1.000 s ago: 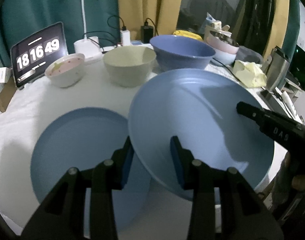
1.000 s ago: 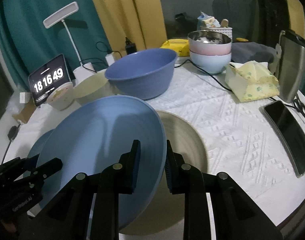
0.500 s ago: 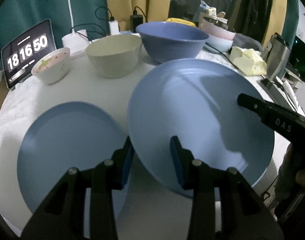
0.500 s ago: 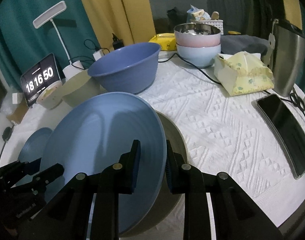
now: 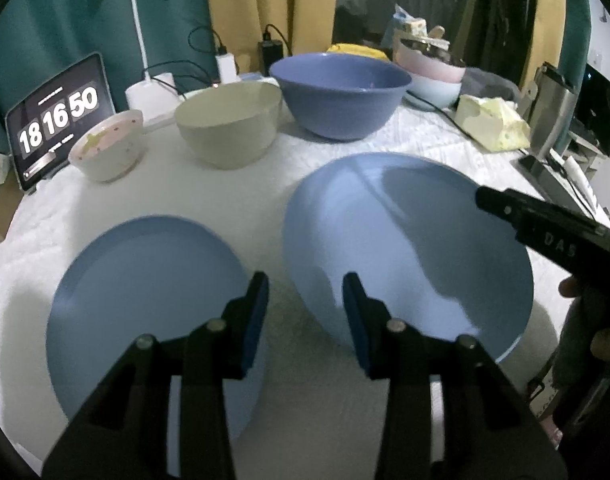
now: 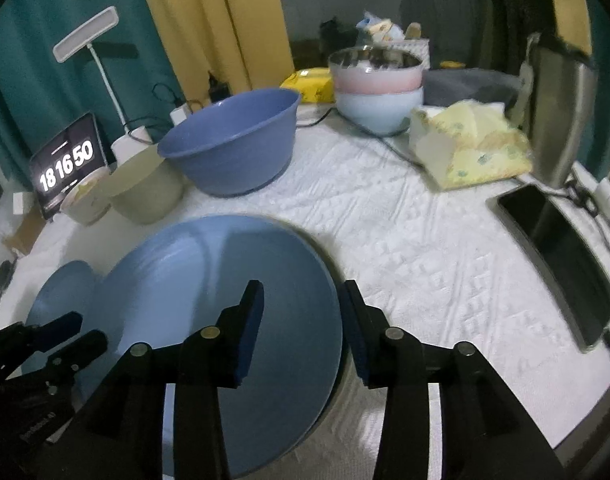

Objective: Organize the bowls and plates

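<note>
Releasing large blue plate (image 6: 209, 320): both jaws opening, left gripper (image 5: 305, 312) and right gripper (image 6: 301, 320) straddling rim unclamped; withdrew straight back.

Two wrist fisheyes, close, angled down over the table (image 5: 233, 200), sharing large blue plate (image 5: 405, 248) (image 6: 209, 300)

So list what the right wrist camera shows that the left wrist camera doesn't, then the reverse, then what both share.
Only the right wrist view: the dark phone lying flat near the table edge, and a dark rim under the large blue plate, whose edge lies between the opening right gripper.

Only the left wrist view: the whole small blue plate, and the opening left gripper with nothing gripped.

Both: the large blue plate, blue bowl, beige bowl, clock, lamp, stacked bowls, yellow tissue pack.
</note>
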The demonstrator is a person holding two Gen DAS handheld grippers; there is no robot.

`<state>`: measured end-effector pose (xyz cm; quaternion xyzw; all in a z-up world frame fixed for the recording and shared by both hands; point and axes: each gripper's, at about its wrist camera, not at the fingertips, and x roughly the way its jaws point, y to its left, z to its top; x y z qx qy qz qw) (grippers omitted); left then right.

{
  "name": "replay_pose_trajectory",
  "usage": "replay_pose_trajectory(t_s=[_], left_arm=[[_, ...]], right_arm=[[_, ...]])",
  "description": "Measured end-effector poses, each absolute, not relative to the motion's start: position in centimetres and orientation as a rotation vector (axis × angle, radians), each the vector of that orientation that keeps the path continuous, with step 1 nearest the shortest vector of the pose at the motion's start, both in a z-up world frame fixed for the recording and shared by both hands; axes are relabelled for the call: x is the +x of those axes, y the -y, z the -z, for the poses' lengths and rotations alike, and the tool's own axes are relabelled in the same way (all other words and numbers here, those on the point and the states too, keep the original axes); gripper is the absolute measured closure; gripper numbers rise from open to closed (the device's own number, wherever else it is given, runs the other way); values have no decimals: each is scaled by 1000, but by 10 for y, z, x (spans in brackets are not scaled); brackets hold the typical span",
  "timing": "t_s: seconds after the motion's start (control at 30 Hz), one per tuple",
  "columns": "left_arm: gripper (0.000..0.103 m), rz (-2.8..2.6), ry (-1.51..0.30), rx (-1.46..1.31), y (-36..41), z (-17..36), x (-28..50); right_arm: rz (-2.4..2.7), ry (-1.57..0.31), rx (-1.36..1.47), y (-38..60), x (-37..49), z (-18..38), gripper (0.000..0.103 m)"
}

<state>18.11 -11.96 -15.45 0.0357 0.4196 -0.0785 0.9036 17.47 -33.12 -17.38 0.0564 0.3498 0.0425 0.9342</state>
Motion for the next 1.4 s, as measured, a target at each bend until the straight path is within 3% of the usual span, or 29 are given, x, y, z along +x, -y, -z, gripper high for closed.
replay_pose_trajectory(t_s=[1.4], left_arm=[[57, -9, -712, -69, -19, 133, 149]], right_arm=[[-240, -724, -62, 191, 166, 148, 58]])
